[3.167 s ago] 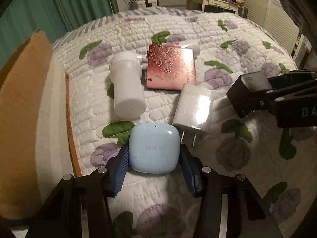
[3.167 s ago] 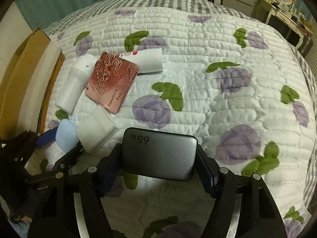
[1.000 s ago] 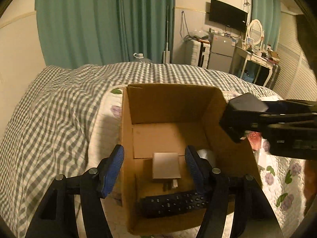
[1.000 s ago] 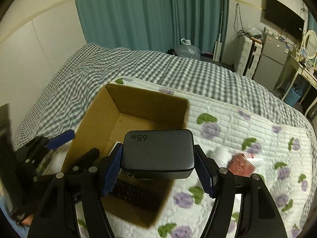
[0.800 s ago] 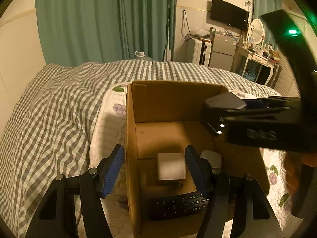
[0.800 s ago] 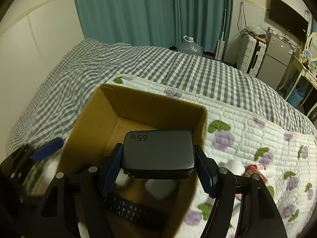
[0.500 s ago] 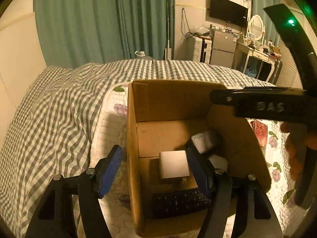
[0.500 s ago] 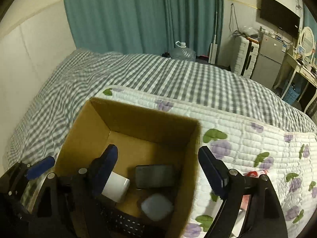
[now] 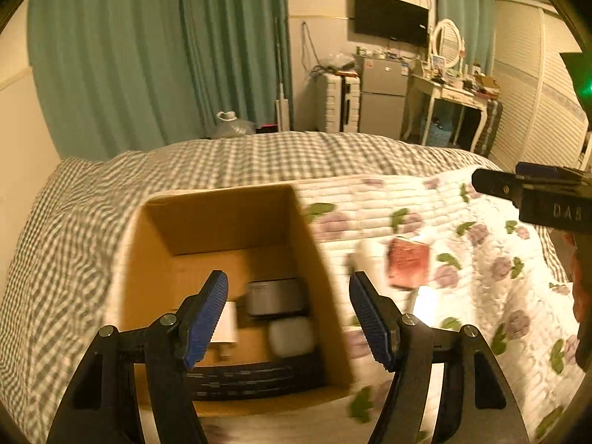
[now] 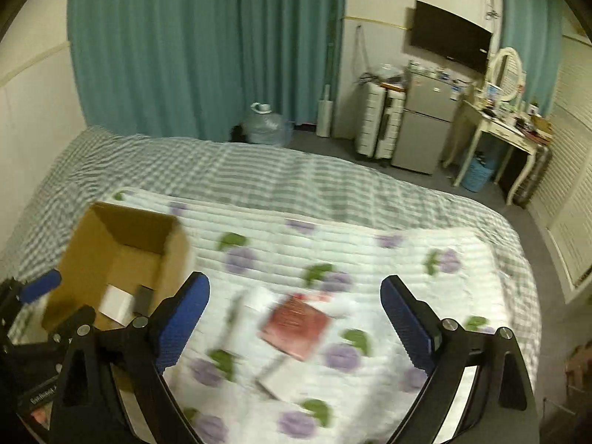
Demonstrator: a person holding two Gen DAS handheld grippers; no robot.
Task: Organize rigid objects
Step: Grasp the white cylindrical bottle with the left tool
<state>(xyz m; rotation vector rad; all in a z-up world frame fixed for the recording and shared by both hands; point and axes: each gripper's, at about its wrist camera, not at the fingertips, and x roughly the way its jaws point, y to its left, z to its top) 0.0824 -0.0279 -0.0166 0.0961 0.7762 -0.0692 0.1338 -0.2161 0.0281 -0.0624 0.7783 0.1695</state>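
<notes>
An open brown cardboard box (image 9: pixel 222 222) on the bed holds a dark grey charger (image 9: pixel 275 296), pale rounded case (image 9: pixel 291 336), white adapter (image 9: pixel 225 323) and black remote (image 9: pixel 255 373); a red booklet (image 9: pixel 407 267) lies on the quilt beside it

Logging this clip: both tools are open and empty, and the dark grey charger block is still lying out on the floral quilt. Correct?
Not quite. The dark grey charger block lies inside the brown cardboard box, as the left wrist view shows. Both the left tool and right tool are open and empty.
</notes>
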